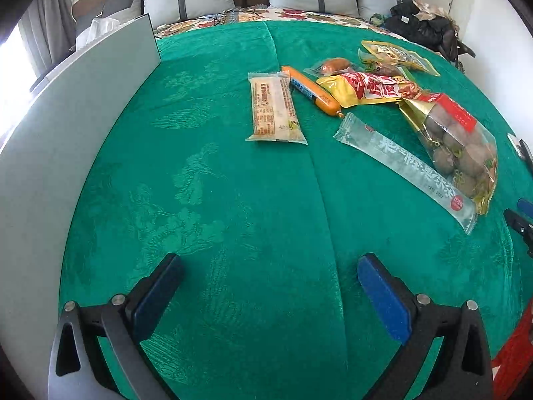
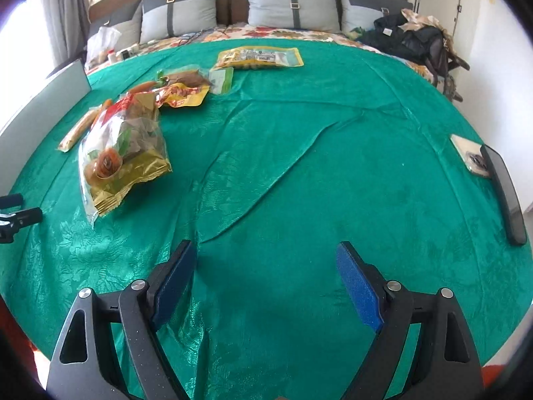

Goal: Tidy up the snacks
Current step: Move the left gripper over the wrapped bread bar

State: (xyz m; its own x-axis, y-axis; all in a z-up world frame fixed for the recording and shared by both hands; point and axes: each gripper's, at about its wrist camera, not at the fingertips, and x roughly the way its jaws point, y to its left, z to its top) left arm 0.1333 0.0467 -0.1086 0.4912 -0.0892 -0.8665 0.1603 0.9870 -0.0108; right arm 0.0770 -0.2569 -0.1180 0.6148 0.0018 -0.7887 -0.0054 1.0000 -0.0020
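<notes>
The left gripper (image 1: 269,268) hangs over bare green cloth (image 1: 233,200), its blue-padded fingers spread wide with nothing between them. The right gripper (image 2: 266,260) is likewise spread apart over the cloth, empty.

In the left wrist view the snacks lie from twelve to two o'clock of the gripper. A pale cracker packet (image 1: 274,106) lies flat near twelve. Just beside it, toward one o'clock, lies an orange sausage (image 1: 311,90), its far side touching a yellow-and-red pouch (image 1: 366,90). A long clear wrapper (image 1: 406,166) stretches toward two o'clock, alongside a clear bag of brown round snacks (image 1: 459,143). Farther back sit a small packet with a brown piece (image 1: 333,65) and a yellow flat pack (image 1: 399,55).

A grey board (image 1: 66,126) stands upright along the cloth's edge at nine to eleven o'clock.

In the right wrist view the bag lies at ten o'clock, and a dark phone (image 2: 503,193) rests at the cloth's edge near three o'clock.
</notes>
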